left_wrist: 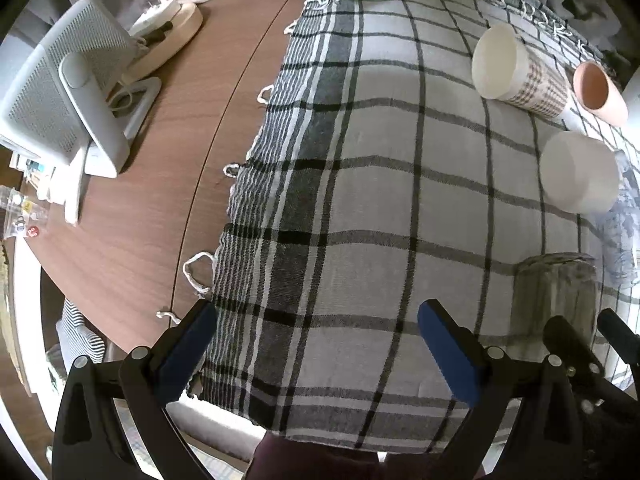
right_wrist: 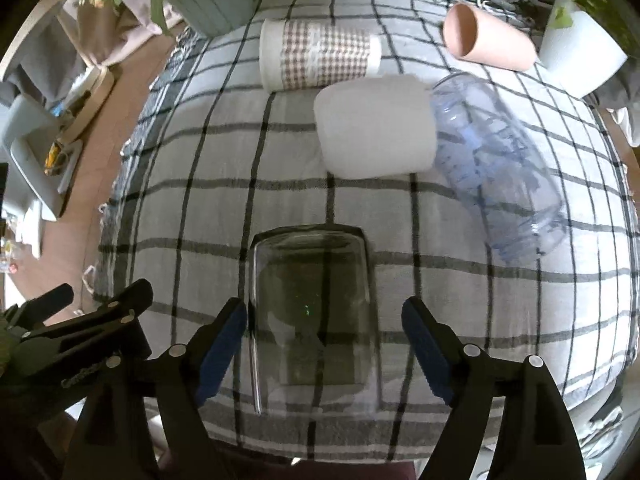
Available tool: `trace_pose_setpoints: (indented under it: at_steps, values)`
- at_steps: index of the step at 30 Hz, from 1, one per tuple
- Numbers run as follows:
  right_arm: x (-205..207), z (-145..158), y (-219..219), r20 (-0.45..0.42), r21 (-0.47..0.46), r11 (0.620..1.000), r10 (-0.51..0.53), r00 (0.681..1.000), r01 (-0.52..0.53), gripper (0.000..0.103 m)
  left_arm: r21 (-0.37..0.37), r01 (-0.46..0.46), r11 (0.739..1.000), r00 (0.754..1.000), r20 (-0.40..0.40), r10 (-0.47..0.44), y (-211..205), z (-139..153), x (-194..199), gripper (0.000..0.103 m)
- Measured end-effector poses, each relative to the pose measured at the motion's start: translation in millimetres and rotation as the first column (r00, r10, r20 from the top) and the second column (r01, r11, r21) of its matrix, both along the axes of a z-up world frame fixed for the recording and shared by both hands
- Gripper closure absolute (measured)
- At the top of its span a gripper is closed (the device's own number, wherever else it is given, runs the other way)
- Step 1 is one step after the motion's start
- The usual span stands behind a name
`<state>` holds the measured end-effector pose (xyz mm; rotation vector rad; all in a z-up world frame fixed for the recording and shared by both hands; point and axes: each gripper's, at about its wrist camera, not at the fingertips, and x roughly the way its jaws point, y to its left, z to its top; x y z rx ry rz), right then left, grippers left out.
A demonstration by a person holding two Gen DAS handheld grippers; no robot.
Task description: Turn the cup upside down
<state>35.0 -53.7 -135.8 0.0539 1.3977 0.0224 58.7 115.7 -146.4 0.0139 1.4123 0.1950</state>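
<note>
Right now my right gripper (right_wrist: 324,312) is spread wide around the clear glass cup (right_wrist: 312,312), which seems to stand inverted on the plaid cloth (right_wrist: 200,200); my left gripper (left_wrist: 316,316) hangs open, holding nothing.

I can read no text for certain: only faint, illegible embossed lettering on the left gripper (right_wrist: 36,316) body in my right wrist view.
</note>
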Motion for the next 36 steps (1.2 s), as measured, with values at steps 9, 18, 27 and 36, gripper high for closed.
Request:
trace_pose_setpoints:
  at_steps: [9, 18, 27, 36]
  values:
    - [-9, 46, -39, 0.069, 0.04, 0.996, -0.081, 0.994, 0.078, 0.023, -0.069, 0.041, 0.997, 0.999, 0.032, -0.039, -40, 32, -8, 0.001]
    - [-5, 54, -88, 0.071, 0.05, 0.986, -0.165, 0.984, 0.162, 0.021, -0.165, 0.118, 0.979, 0.993, 0.0, -0.119, -91, 32, 2, 0.001]
    - [-6, 38, -132, 0.009, 0.033, 0.967, -0.253, 0.967, 0.252, 0.019, -0.226, 0.158, 0.961, 0.982, -0.065, -0.176, -130, 6, 22, 0.001]
    - [-6, 13, -161, -0.057, 0.017, 0.945, -0.326, 0.944, 0.327, 0.019, -0.201, 0.158, 0.967, 0.978, -0.102, -0.181, -143, -21, 37, 0.009]
